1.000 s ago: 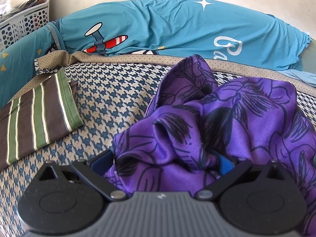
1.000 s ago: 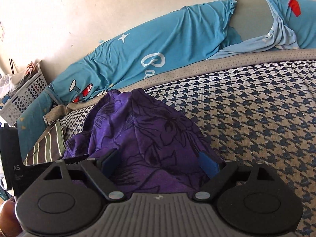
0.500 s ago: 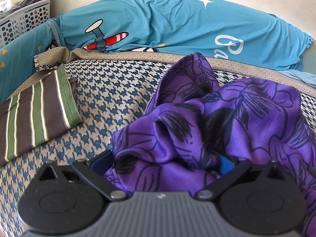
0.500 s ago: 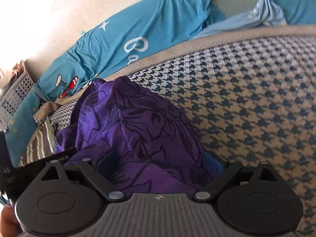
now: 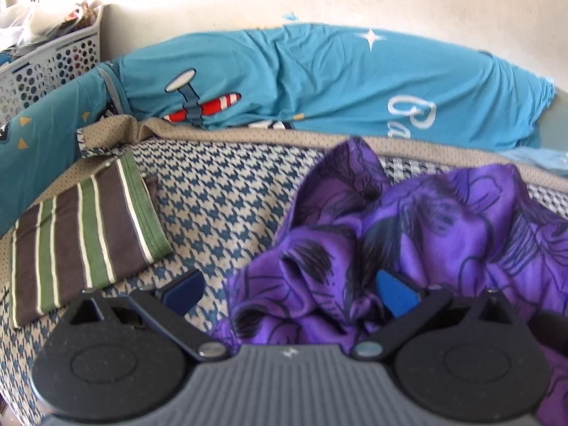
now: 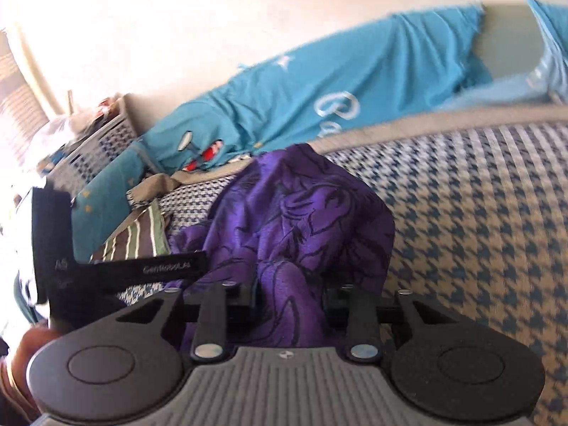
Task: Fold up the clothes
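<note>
right gripper (image 6: 288, 307): jaws drawn in and clenched on a bunched fold at the near edge of the purple floral garment (image 6: 301, 213), which rises from the grip in a crumpled heap. left gripper (image 5: 289, 289): jaws spread wide and released, the right blue pad (image 5: 396, 293) pressed into the purple cloth (image 5: 408, 234), the left pad over bare cover just left of the heap; nothing is pinched between them. the garment lies near the middle of the houndstooth bed cover (image 5: 230, 195), unspread, with no flat panel or crease line visible, so its folding is judged barely begun: it has yet to be shaken out, laid flat and folded. far left, a striped brown-and-green cloth (image 5: 81, 234) rests flat and squared, apparently one piece already folded. beyond, a teal printed pillow (image 5: 319, 81) lines the far wall, with a perforated basket (image 5: 46, 67) in the far left corner.
</note>
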Available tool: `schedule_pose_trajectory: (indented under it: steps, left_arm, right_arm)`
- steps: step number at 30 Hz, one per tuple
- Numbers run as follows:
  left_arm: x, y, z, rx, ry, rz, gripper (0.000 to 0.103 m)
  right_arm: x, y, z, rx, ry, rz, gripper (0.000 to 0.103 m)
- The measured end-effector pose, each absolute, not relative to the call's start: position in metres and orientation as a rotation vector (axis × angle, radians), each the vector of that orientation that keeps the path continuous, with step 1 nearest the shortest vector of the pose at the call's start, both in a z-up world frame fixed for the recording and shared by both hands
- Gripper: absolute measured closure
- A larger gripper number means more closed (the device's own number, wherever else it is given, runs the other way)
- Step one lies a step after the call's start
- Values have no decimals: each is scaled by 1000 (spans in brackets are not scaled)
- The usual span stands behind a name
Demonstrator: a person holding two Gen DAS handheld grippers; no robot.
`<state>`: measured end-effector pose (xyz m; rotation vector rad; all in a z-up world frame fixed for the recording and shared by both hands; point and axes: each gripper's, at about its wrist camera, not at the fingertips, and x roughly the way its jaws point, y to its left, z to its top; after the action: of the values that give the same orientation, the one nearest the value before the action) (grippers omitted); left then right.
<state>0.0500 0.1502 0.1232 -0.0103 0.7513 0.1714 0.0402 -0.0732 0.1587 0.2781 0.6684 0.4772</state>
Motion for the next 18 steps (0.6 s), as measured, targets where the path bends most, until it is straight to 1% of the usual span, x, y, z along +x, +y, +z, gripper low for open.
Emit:
schedule_pose_trajectory:
  steps: [3,9,18]
  left_arm:
    - [43,160,140,-31,694,181,0]
    - [31,177,165,-129,626,135,0]
    - [20,167,182,-154,562,-34,0]
  right_arm:
    - [27,-62,170,193,591,531,78]
    - [0,-29,179,18,503,646,79]
    - [-23,10,165,-146,496,785,79]
